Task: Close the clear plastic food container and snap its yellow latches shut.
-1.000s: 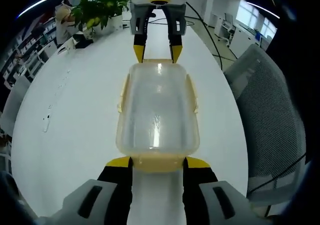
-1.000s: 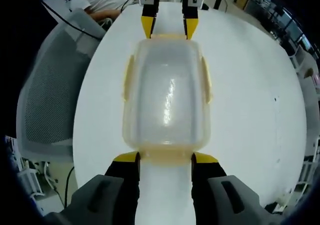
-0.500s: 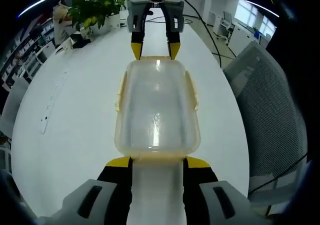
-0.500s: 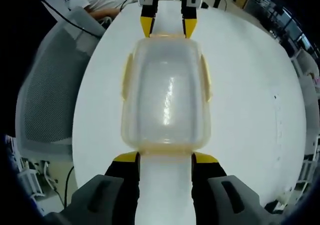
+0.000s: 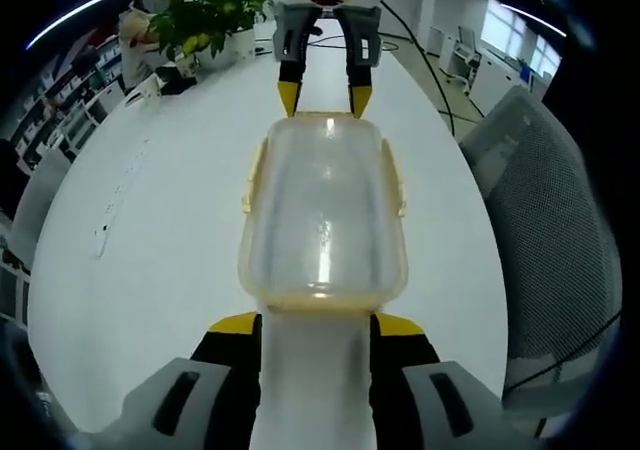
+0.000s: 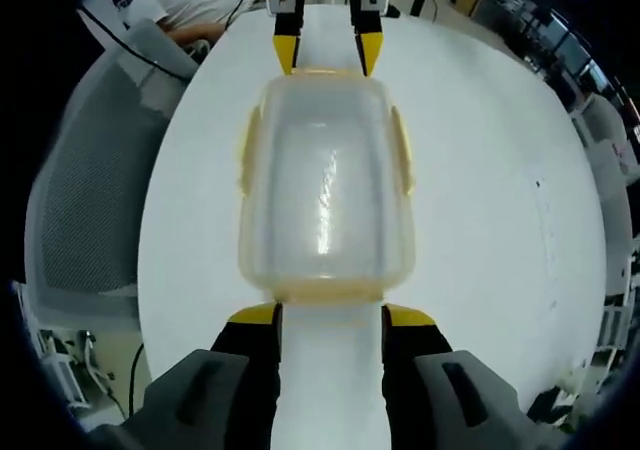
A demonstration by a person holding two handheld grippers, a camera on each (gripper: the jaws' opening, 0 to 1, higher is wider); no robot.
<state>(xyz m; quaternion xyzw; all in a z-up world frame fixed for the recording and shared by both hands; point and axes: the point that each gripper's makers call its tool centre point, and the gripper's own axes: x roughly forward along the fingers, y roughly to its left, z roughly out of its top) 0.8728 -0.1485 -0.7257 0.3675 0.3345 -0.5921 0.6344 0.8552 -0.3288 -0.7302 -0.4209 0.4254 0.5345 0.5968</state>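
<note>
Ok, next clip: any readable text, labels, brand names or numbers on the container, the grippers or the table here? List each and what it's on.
None can be read in either view.
Clear plastic food container: no print or embossed mark visible on its lid or yellow latches.
Left gripper and right gripper: no lettering on the yellow-tipped jaws.
White table: small dark marks near its edge, too small to tell whether they are text.

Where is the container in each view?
Left gripper view: container at centre, just beyond the left tool.
Right gripper view: container at centre, just beyond the right tool.
Shared landmark: the white table beneath it.
</note>
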